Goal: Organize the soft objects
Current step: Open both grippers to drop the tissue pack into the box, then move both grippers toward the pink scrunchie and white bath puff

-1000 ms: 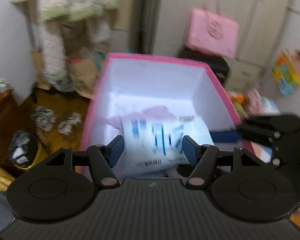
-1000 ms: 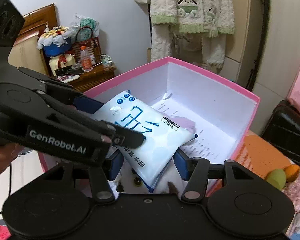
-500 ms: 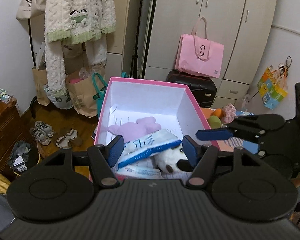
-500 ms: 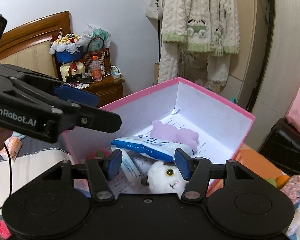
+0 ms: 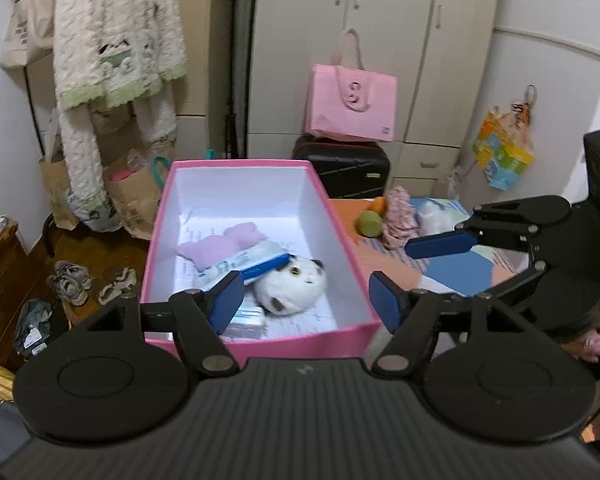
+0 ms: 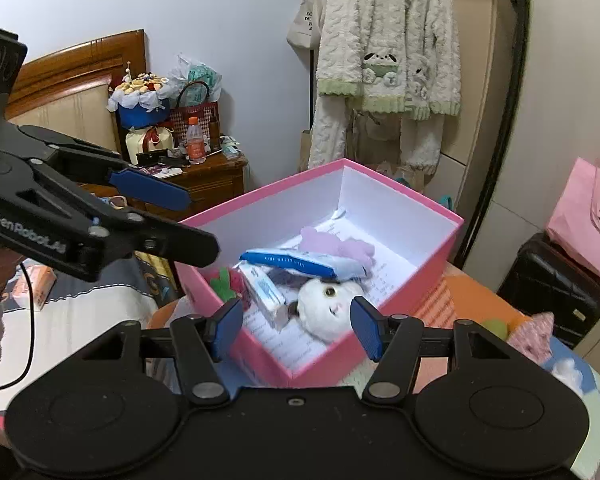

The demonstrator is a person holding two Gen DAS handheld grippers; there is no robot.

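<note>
A pink box (image 5: 260, 344) with white inner walls (image 6: 332, 360) holds a white plush cat (image 5: 292, 284) (image 6: 328, 304). A blue-and-white tissue pack (image 5: 256, 260) (image 6: 304, 262) lies across the cat's head. A purple plush (image 5: 220, 242) (image 6: 336, 246) sits behind it, and a second pack (image 6: 264, 292) leans beside the cat. My left gripper (image 5: 306, 302) (image 6: 202, 224) hovers above the box's near end, its jaws opening with nothing between them. My right gripper (image 6: 296, 330) (image 5: 452, 264) is open and empty over the near corner.
Right of the box, on the bed cover, lie a green toy (image 5: 370, 222), a floral cloth piece (image 5: 398, 216) and a white fluffy item (image 5: 432, 216). A black suitcase (image 5: 342, 168) with a pink bag (image 5: 352, 104) stands behind. Shoes (image 5: 72, 282) are on the floor at the left.
A second ago both grippers held the tissue pack over the box. It now lies in the box on the cat, and both grippers have pulled back and up, empty.
</note>
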